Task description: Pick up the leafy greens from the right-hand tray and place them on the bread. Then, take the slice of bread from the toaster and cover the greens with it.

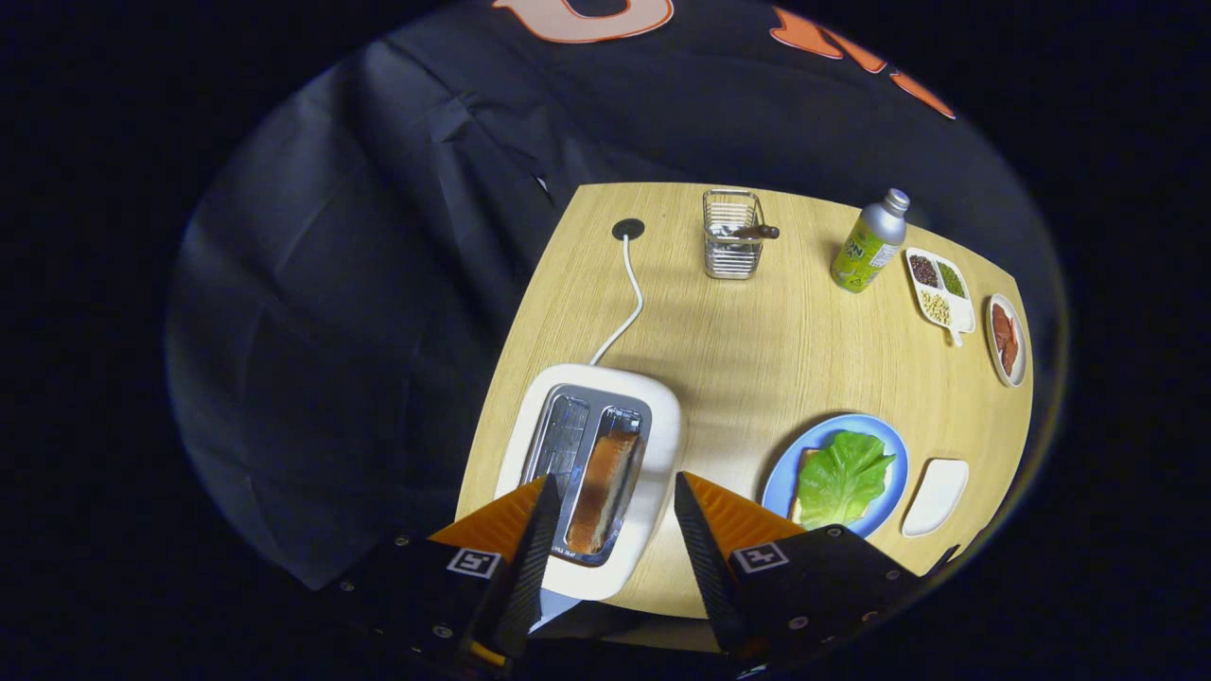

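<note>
A white toaster stands on the wooden table just ahead of my fingers, with a browned bread slice upright in its right slot. My gripper hovers above it, open, one finger on each side of the toaster's near end, nothing held. To the right, a blue plate carries a slice of bread with the leafy greens lying on top. Beside the plate lies a small white tray, bare.
The toaster's white cord runs to a grommet at the table's back. A wire basket, a green bottle, a divided dish of grains and a small plate of red slices sit along the far and right side.
</note>
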### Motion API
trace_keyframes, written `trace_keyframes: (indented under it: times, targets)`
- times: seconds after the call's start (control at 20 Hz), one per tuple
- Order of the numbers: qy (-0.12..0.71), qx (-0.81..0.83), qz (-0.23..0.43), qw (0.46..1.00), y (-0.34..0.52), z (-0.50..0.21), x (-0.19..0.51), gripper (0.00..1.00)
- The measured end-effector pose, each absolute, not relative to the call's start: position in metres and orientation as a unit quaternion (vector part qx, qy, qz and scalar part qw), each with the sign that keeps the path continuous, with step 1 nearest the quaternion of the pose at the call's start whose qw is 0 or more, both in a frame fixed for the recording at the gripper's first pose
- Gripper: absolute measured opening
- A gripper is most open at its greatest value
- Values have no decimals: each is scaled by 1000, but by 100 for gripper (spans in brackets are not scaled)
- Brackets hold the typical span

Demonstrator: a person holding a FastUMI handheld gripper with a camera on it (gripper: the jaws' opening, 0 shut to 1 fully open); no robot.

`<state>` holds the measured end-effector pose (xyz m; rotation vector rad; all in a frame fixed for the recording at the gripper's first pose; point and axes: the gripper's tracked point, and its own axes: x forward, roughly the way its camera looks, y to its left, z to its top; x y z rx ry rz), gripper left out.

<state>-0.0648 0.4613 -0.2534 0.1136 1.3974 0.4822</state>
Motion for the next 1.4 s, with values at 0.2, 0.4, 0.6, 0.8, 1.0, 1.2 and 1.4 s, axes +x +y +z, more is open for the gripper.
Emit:
trace_keyframes:
  times: [0.2, 0.4, 0.6, 0.8, 1.0, 1.2, 1.4]
  targets:
    - [658, 39, 186, 729, 461, -270, -66, 59]
    - [670, 46, 171, 721, 470, -276, -65, 46]
    - [680, 39, 168, 713, 477, -283, -71, 28]
    - [686, 55, 177, 704, 484, -282, -73, 16]
    - [682, 78, 188, 702, 479, -277, -74, 16]
    - [669, 122, 201, 705, 470, -259, -70, 12]
    - [652, 172, 218, 705, 455, -232, -65, 12]
